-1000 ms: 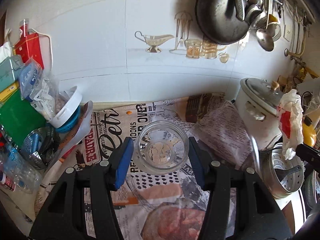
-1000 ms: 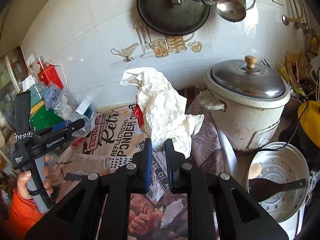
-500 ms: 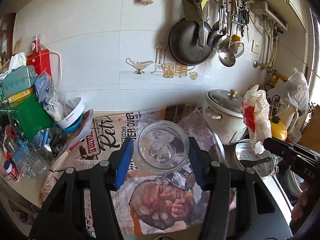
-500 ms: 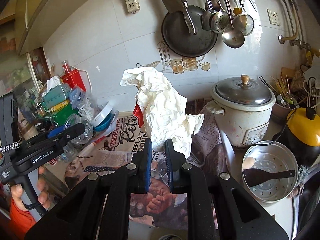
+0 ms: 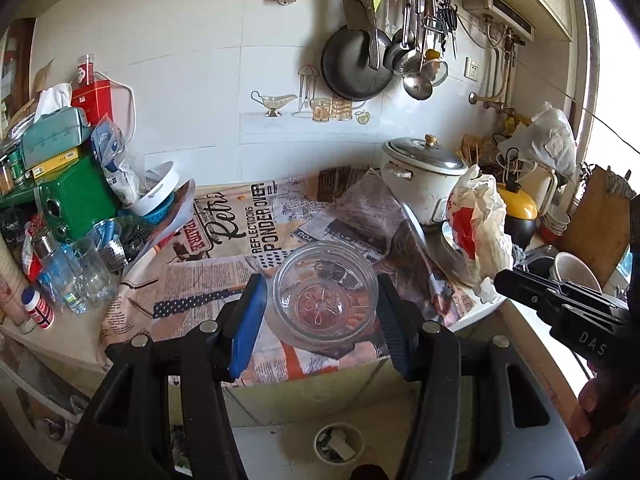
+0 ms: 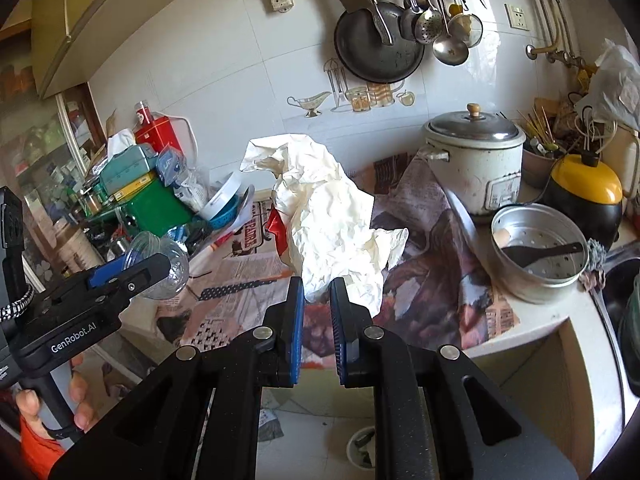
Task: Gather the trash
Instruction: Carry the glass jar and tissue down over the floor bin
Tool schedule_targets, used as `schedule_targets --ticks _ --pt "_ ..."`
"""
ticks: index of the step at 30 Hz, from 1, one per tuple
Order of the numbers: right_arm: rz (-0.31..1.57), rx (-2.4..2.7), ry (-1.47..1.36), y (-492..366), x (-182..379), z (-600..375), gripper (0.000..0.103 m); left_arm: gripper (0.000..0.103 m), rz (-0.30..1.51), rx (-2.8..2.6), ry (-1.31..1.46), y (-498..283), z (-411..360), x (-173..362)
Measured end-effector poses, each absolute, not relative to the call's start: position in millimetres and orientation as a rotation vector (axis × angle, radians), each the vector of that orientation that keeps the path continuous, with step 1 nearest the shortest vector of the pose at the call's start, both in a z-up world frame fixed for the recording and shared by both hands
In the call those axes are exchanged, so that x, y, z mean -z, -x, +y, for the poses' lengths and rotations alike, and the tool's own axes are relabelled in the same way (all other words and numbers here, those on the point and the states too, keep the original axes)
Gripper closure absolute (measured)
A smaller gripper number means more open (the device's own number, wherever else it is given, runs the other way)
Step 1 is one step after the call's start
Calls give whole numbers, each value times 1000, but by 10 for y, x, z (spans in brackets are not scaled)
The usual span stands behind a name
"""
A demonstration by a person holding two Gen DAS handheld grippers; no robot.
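Note:
My left gripper [image 5: 320, 300] is shut on a clear plastic cup [image 5: 325, 294], held in the air over the counter's front edge. My right gripper [image 6: 318, 292] is shut on a crumpled white and red plastic bag [image 6: 328, 220], held up in front of the counter. The bag also shows in the left wrist view [image 5: 480, 228], at the tip of the right gripper. The cup in the left gripper shows in the right wrist view [image 6: 164, 264]. A small round bin [image 5: 338, 442] with trash in it stands on the floor below; it also shows in the right wrist view [image 6: 362, 450].
The counter [image 5: 532, 344] is covered with newspaper [image 5: 240, 232]. A rice cooker [image 6: 474, 164], a perforated steamer pot [image 6: 540, 256] and a yellow kettle [image 6: 584, 192] stand on the right. Boxes, bottles and bowls [image 5: 72, 200] crowd the left. Pans and utensils hang on the wall [image 5: 360, 68].
Both grippers have pulled back and up from the counter with the cup and the bag. The floor and the bin have come into view below.

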State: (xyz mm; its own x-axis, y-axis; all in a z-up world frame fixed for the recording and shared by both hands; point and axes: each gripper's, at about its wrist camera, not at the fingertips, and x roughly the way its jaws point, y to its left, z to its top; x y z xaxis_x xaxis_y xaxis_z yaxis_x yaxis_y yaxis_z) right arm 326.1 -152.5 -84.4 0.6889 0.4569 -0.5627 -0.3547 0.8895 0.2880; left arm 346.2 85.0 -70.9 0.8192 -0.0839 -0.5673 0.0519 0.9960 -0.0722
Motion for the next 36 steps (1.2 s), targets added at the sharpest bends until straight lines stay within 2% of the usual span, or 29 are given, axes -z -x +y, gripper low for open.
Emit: schedule_targets --ticks 9,16,26,36 --pt "748 -452 -133 -2846 909 -1454 91 49 692 100 83 -3044 828 937" --pt "854 -456 -121 -2782 1354 -1512 91 49 815 94 118 -3033 688 1504" --pt "1047 -493 -56 -3004 2642 -1616 91 49 1020 12 161 -3207 414 3009" --pt "1265 -500 -9 -3238 4321 -1664 91 49 1134 -94 260 -3302 487 4553"
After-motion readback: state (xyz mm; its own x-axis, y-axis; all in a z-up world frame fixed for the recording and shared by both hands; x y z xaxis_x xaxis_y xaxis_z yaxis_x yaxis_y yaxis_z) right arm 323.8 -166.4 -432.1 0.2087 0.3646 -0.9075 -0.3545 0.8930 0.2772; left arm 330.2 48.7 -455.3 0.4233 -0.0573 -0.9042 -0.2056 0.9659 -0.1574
